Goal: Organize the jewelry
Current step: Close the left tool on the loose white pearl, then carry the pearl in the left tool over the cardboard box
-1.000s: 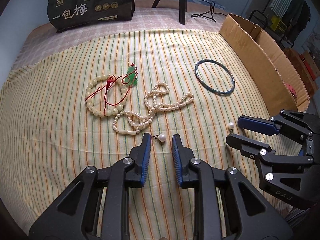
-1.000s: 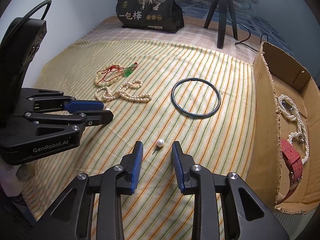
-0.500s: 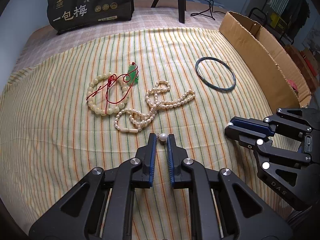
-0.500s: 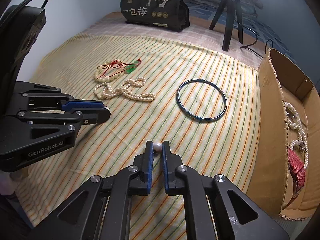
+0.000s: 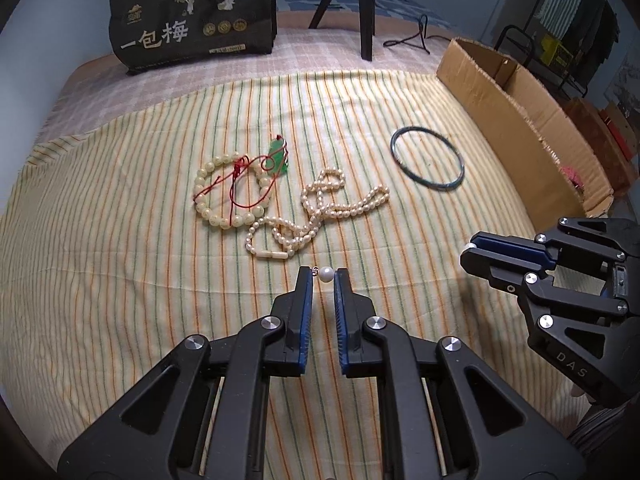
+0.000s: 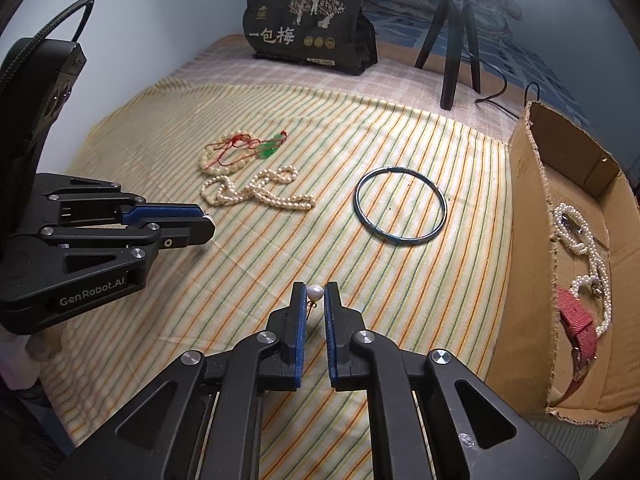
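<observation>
Both pairs of jaws have just been closing: the left gripper (image 5: pixel 323 276) is now pinching one pearl earring (image 5: pixel 325 274) at lower centre, and the right gripper (image 6: pixel 315 294) is pinching the other pearl earring (image 6: pixel 315 292). Pickup looks finished — next comes lifting both clear of the striped cloth (image 5: pixel 120 240) and carrying them right, over the tall near wall of the cardboard box (image 6: pixel 532 240). Farther up, the bangle (image 6: pixel 400 206) and pearl necklace (image 5: pixel 340 208) are lying apart, leaving open room.

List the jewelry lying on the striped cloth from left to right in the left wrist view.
Bead bracelet → green pendant → pearl necklace → bangle.
</observation>
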A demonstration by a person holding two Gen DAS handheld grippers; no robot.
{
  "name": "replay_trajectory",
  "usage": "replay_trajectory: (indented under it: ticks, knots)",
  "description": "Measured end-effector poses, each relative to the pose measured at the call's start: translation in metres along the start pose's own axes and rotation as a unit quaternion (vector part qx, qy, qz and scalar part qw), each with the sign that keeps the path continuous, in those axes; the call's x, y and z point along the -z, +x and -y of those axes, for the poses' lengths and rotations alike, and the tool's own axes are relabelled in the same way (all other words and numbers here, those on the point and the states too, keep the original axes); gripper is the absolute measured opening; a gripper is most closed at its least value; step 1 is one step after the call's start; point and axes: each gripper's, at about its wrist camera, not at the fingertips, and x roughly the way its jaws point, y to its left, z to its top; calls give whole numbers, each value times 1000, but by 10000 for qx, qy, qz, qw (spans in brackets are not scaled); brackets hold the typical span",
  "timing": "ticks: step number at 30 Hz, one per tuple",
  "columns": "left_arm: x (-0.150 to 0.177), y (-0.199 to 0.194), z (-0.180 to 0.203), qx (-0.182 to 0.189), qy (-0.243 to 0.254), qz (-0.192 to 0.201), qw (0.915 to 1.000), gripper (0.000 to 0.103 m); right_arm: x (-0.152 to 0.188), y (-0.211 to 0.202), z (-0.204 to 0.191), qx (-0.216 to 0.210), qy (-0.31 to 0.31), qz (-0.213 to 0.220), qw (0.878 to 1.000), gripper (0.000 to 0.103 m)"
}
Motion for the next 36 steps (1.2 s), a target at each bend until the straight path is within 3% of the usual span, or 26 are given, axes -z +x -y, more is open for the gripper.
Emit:
replay_trajectory:
  ticks: [16, 36]
  knots:
    - [-22, -52, 21, 270, -42, 647, 9975, 9, -10, -66, 13, 85, 202, 624, 9978, 7]
    - [-65, -71, 68, 567, 39, 1148, 9918, 9, -4, -116, 82, 560, 813, 1084, 9892, 7]
